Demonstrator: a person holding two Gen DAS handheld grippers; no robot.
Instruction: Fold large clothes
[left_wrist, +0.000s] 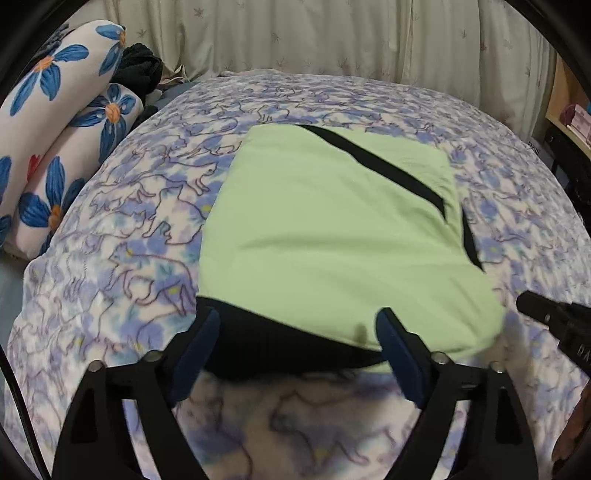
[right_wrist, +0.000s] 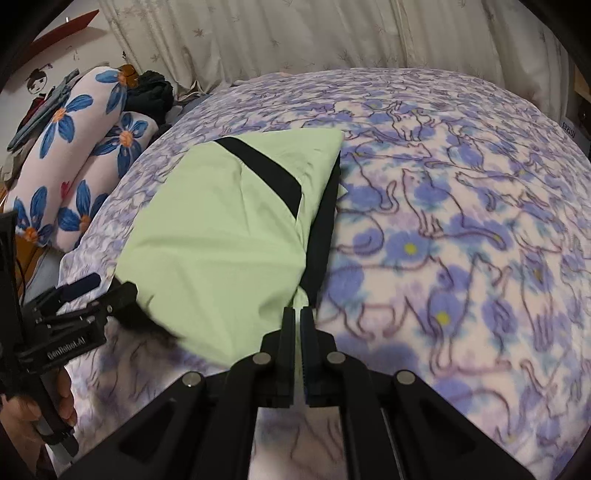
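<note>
Currently the folded light-green garment (left_wrist: 332, 229) with black trim lies flat on the cat-print blanket (left_wrist: 140, 236) of the bed, flowered pillows (left_wrist: 55, 122) off to its left. Left gripper (left_wrist: 299, 350): fingers spread wide over the garment's near black edge, gripping nothing. Right gripper (right_wrist: 298, 325): fingers closed, pinching the garment's near right corner.

We see open blanket (right_wrist: 461, 229) to the right of the folded green garment (right_wrist: 221, 236), wide enough for a gripper to pass. On the left, the flowered pillows (left_wrist: 55, 147) and a dark heap (left_wrist: 142, 68) block the bed's edge; the curtain (left_wrist: 314, 37) closes the far side.
</note>
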